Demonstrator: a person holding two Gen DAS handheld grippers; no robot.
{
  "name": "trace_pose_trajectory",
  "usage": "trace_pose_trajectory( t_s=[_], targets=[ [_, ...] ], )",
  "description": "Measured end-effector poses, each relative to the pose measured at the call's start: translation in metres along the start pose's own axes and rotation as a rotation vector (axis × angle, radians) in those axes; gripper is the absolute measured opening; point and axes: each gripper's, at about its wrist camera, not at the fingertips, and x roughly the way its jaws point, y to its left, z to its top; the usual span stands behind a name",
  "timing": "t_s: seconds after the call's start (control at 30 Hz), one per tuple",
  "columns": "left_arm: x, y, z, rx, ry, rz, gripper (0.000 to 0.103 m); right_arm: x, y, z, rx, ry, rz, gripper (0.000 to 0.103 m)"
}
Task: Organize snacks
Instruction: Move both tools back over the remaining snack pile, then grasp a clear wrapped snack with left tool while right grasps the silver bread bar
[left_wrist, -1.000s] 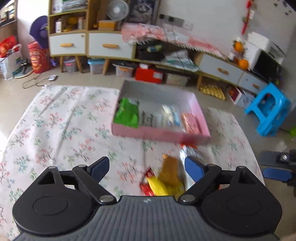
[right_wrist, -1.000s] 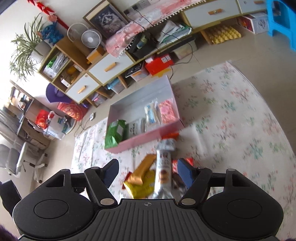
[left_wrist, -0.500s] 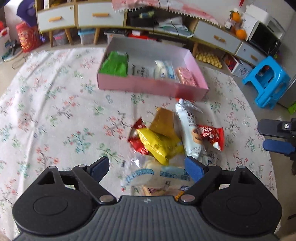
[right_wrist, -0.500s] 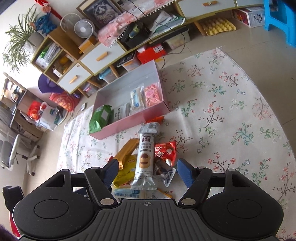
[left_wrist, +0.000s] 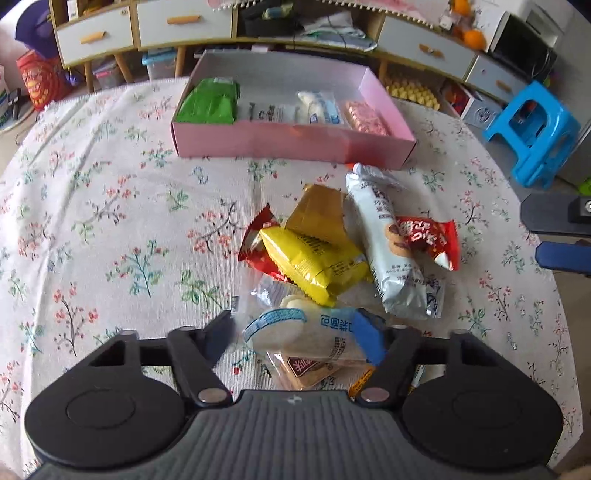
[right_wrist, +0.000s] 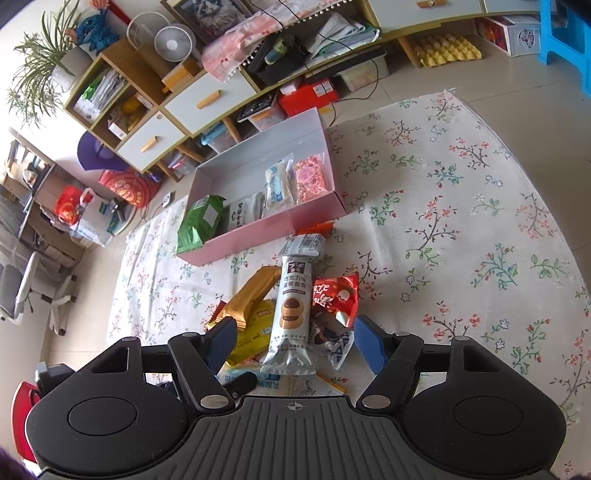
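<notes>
A pile of snack packets lies on the floral cloth (left_wrist: 110, 221): a yellow packet (left_wrist: 314, 262), a gold one (left_wrist: 319, 214), a silver cookie packet (left_wrist: 391, 251) and a red one (left_wrist: 428, 236). At the near end lies a clear bread packet with blue print (left_wrist: 299, 332). My left gripper (left_wrist: 295, 336) is low over it, jaws closing, the packet between the pads. My right gripper (right_wrist: 295, 339) hovers open above the cookie packet (right_wrist: 291, 314), gripping nothing. Behind the pile, the pink box (left_wrist: 295, 142) holds a green packet (left_wrist: 208, 101), white packets and a pink one (left_wrist: 365, 118).
Low cabinets with drawers (left_wrist: 177, 26) and cluttered shelves run along the far wall. A blue plastic stool (left_wrist: 535, 129) stands on the floor at the right, beyond the cloth's edge. The right gripper (left_wrist: 554, 238) shows at the right edge of the left wrist view.
My left gripper has dropped toward the pile and its jaws have narrowed around the bread packet. The right gripper has stayed open and nearly still.
</notes>
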Motion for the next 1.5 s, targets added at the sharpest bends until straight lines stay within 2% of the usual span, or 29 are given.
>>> trace_pose_trajectory(
  t_s=[0.03,0.27,0.5,0.63,1.1,1.37,1.5],
  targets=[
    [-0.001,0.0,0.0,0.001,-0.004,-0.007,0.051,0.0,0.0,0.0,-0.001,-0.001,-0.001,0.071],
    [-0.006,-0.005,0.002,0.02,-0.015,-0.032,0.029,0.0,0.001,-0.001,-0.011,0.0,-0.003,0.071],
    [-0.013,0.0,0.006,-0.013,-0.016,-0.067,0.02,0.003,0.003,-0.001,-0.019,0.005,-0.002,0.071],
    [-0.023,0.004,0.009,-0.033,-0.039,-0.112,0.014,0.009,0.002,-0.002,-0.02,0.015,-0.02,0.071],
    [-0.049,0.013,0.014,-0.067,-0.126,-0.23,0.011,0.014,-0.001,-0.002,-0.002,0.007,-0.027,0.071],
    [-0.06,0.023,0.02,-0.09,-0.182,-0.267,0.01,0.026,-0.004,-0.002,-0.006,0.02,-0.051,0.07],
    [-0.06,0.025,0.022,-0.101,-0.189,-0.273,0.01,0.038,0.006,-0.001,-0.061,0.013,-0.046,0.067]
  ],
)
